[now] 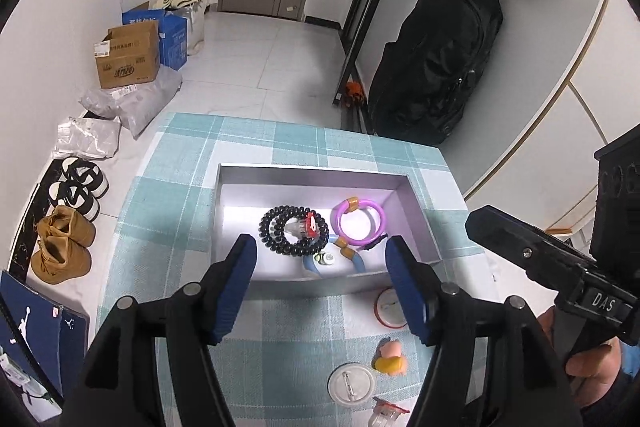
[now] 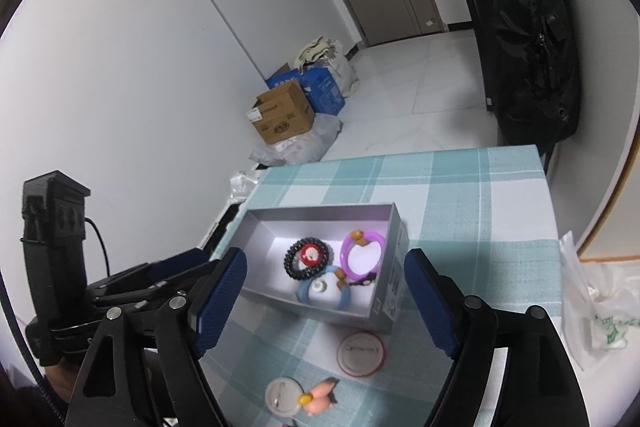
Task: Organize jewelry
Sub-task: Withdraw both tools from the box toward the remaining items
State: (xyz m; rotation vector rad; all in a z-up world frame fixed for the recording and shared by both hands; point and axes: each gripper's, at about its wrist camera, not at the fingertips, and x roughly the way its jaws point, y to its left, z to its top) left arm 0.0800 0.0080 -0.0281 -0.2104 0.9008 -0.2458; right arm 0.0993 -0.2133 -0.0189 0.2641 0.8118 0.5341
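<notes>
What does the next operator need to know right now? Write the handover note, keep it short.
Left gripper: open, empty, above the near wall of the box.
Right gripper: open, empty, over the same box.
In the box: black bead bracelet, purple ring bracelet, blue ring bracelet, a small red-and-clear piece.
Left on the checked cloth, near side of the box: red-rimmed badge, plain badge, pink-and-yellow charm, clear-and-red clip.
Remaining: move those four into the box.
</notes>
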